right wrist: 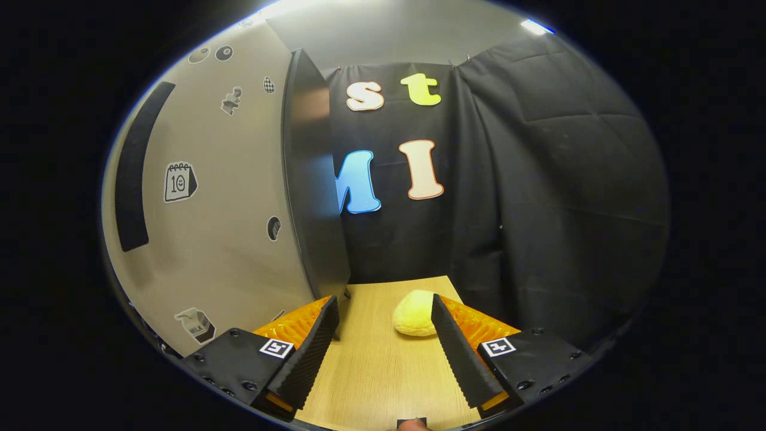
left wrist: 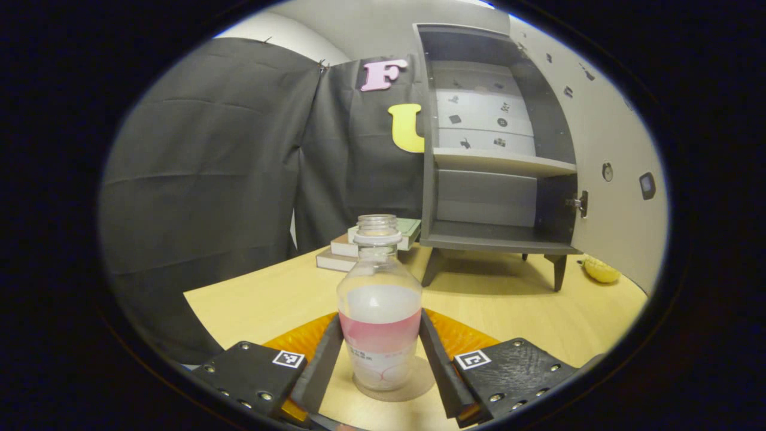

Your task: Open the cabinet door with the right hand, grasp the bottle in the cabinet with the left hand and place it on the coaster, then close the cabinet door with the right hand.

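A clear bottle (left wrist: 379, 311) with no cap, a pink label and a little liquid stands upright on the wooden table. My left gripper (left wrist: 380, 320) is shut on it, one finger pressed to each side of its lower body. Under its base lies a faint round patch (left wrist: 419, 389); I cannot tell whether it is the coaster or a shadow. Behind it stands the grey cabinet (left wrist: 497, 239), its door (left wrist: 604, 149) swung wide to the right and its shelves bare. My right gripper (right wrist: 383, 311) is open, low over the table beside the door's free edge (right wrist: 311, 191).
Books (left wrist: 341, 250) are stacked left of the cabinet's legs. A yellow lumpy object (left wrist: 601, 270) lies on the table under the open door; in the right gripper view this yellow object (right wrist: 413, 320) sits just ahead of my fingers. Black cloth walls close the booth.
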A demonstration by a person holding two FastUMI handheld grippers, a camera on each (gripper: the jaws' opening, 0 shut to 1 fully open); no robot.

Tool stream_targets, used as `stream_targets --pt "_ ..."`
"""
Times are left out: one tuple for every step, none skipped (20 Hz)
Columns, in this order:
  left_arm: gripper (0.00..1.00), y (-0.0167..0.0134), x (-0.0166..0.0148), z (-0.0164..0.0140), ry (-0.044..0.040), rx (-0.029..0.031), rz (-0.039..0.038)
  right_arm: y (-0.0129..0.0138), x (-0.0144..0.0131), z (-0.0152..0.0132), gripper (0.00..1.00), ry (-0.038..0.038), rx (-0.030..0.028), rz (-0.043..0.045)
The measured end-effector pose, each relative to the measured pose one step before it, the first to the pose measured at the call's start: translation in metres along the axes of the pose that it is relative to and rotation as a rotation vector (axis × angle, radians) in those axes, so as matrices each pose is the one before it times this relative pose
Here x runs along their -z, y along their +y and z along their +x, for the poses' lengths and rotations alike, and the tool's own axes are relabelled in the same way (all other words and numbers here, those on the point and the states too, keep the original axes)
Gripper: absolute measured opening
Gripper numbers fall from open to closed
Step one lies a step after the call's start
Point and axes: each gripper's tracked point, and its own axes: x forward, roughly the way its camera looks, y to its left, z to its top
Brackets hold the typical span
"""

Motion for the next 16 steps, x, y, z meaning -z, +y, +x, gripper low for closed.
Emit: stream_targets --pt "0.76 -0.00141 -0.00949 -0.00179 -0.02589 0.00377 0.00328 0.00035 -0.00063 -0.00002 0.98 -0.00249 -0.00079 -0.00006" --pt "0.76 -0.00188 -0.00755 0.00075 -0.02924 0.01138 -0.00368 -0.00015 0.00021 0.00090 0.98 -0.00152 -0.00149 0.00118" --pt "0.72 -0.00155 -0.00002 0.00123 0.01400 0.00245 0.00020 0.00044 0.00085 0.00125 0.98 0.00281 0.00003 0.00189" --pt "0.75 0.00036 -0.00094 0.00216 -0.03546 0.00539 -0.00627 -0.00048 0.00140 -0.00008 0.98 0.00455 -0.00106 0.00165" --pt "0.72 -0.00192 0.00525 0.00436 0.02883 0.00274 -0.00180 0.00024 -0.00030 0.00116 0.98 -0.00350 -0.00027 0.00326" --pt "0.72 0.00131 0.01273 0.00029 0.02745 -0.00667 0.00241 0.00091 0.00180 0.00047 0.98 0.00856 -0.00252 0.00280" --pt "0.75 0.00138 0.00704 0.00178 0.02043 -0.00796 -0.00193 0.00106 0.00031 -0.00039 0.98 -0.00010 -0.00429 0.00063" --pt "0.72 0.00028 -0.00076 -0.00179 0.00163 -0.01033 -0.00612 -0.00100 -0.00003 0.00069 0.98 0.00171 0.00134 -0.00531" --pt "0.72 -0.00035 -0.00495 -0.00191 -0.01627 -0.00147 -0.00570 -0.00018 0.00051 0.00013 0.98 0.00183 -0.00010 -0.00690" --pt "0.76 -0.00233 -0.00599 -0.00177 -0.01595 0.00509 -0.00097 -0.00070 -0.00218 -0.00048 0.98 -0.00505 0.00001 -0.00411" --pt "0.76 -0.00132 -0.00207 -0.00337 -0.00909 0.00131 0.01161 -0.00132 -0.00184 0.00074 0.98 -0.00434 0.00023 -0.00147" --pt "0.72 -0.00027 -0.00207 -0.00008 -0.00735 0.00048 0.02230 -0.00035 -0.00009 0.00077 0.98 0.00080 0.00005 0.00081" --pt "0.76 0.00107 -0.00379 -0.00057 -0.01215 -0.00128 0.01744 -0.00082 -0.00061 0.00045 0.98 -0.00044 0.00064 0.00461" --pt "0.75 -0.00194 -0.00263 0.00098 -0.00713 0.01102 0.00399 -0.00061 -0.00018 0.00093 0.98 -0.00080 0.00042 0.00593" --pt "0.72 -0.00492 0.00166 0.00072 0.00256 0.01151 -0.00969 -0.00013 0.00115 0.00086 0.98 0.00341 -0.00037 0.00468" --pt "0.75 -0.00083 -0.00003 -0.00479 0.00233 0.00365 -0.00362 -0.00055 0.00283 0.00118 0.98 0.00489 -0.00063 0.00293"
